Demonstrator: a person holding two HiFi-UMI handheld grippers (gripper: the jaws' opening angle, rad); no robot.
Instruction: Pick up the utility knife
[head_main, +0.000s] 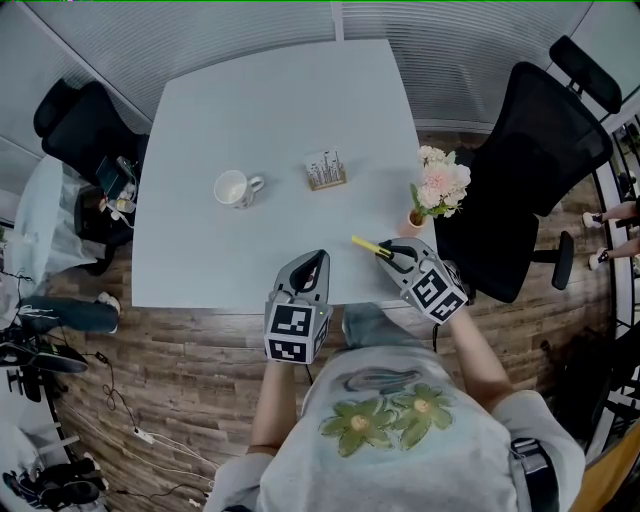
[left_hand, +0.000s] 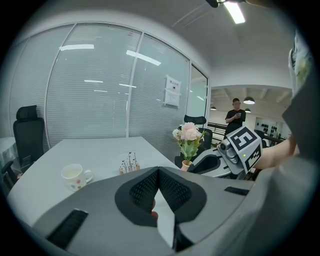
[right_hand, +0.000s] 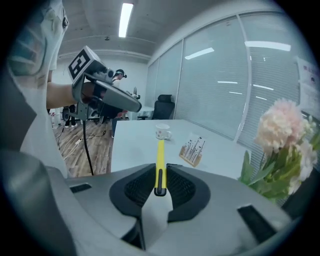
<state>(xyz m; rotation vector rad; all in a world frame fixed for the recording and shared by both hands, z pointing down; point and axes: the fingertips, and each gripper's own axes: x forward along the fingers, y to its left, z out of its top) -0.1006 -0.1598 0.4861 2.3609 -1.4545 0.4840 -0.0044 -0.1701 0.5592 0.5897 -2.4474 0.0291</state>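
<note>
Head view, left to right.

- White mug (head_main: 236, 188) stands at centre-left of the pale tabletop (head_main: 270, 100). A small wooden holder with printed cards (head_main: 325, 171) is to its right, apart from it.
- Left gripper (head_main: 318, 259) sits at lower centre, over the near tabletop edge. In the left gripper view its pads (left_hand: 146, 189) meet at the tips, and no task item is between them. Idle.
- Right gripper (head_main: 392, 252) is just right of centre, near the lower right corner of the tabletop. Its jaws are narrowly apart and clamped on the utility knife (head_main: 369, 245). In the right gripper view the yellow body sticks out straight ahead from between the pads, with the dark end seated in the grip.
- Pink flowers in a small pot (head_main: 438, 186) stand at the right tabletop edge, near the right gripper but not touching it.

Progress: the grasp is done. The knife looks clear of the tabletop, though the gap beneath it is hard to confirm. Judged essentially complete; what remains is holding the knife steady.
</note>
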